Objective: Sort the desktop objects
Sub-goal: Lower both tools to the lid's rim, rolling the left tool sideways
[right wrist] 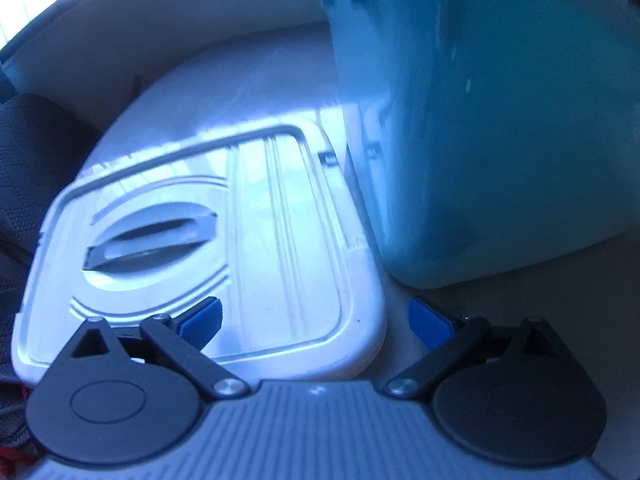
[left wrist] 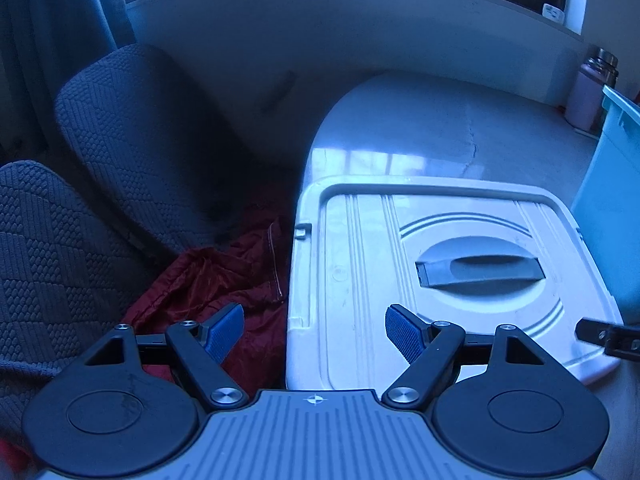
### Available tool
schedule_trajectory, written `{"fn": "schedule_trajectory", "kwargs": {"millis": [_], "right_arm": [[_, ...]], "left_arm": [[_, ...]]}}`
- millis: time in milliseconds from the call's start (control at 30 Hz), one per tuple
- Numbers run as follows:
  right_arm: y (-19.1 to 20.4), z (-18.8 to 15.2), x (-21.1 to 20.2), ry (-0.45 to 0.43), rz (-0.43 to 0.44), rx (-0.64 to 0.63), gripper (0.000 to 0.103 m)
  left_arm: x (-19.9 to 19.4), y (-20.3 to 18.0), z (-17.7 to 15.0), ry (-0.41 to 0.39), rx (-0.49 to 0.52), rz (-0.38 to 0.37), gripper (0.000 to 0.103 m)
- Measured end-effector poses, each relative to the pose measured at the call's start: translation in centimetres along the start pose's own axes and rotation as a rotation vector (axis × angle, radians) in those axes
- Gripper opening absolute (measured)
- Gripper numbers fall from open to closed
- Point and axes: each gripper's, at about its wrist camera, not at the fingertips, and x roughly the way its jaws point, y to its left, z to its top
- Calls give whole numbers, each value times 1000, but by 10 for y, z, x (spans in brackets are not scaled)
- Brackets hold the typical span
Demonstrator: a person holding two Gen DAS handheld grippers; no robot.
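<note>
Left gripper (left wrist: 314,332) wide, nothing between the blue pads (left wrist: 224,332); it hangs over the near left corner of the white lid (left wrist: 360,280), one pad over the lid, the other off its edge above red fabric (left wrist: 212,280). Right gripper (right wrist: 314,322) also wide and empty, straddling the lid's near right corner (right wrist: 304,240): one pad over the lid, the other over bare table (right wrist: 400,312). Lid lies flat on the table, grey recessed handle (left wrist: 480,272) ahead of the left gripper. Teal bin (right wrist: 500,120) stands just ahead and right of the right gripper, beside the lid's far edge; right view is blurred, so contact between them can't be told. Pink bottle (left wrist: 588,96) far ahead right. Dark chairs (left wrist: 140,140) off to the left.

Step, my read: both grippers approaching the lid, nothing grasped yet. Next move likely calls for closing on the lid's edges or handle, lifting it level, carrying it toward the bin. Risk: lid is flat, so edge grip may slip.
</note>
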Motion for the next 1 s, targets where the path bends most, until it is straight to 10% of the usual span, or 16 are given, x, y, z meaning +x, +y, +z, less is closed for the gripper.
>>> {"fn": "schedule_trajectory", "kwargs": {"millis": [1000], "right_arm": [[22,-2,2,75,41,-44,102]], "left_arm": [[6,33,-1,31,-84,85,80]]}}
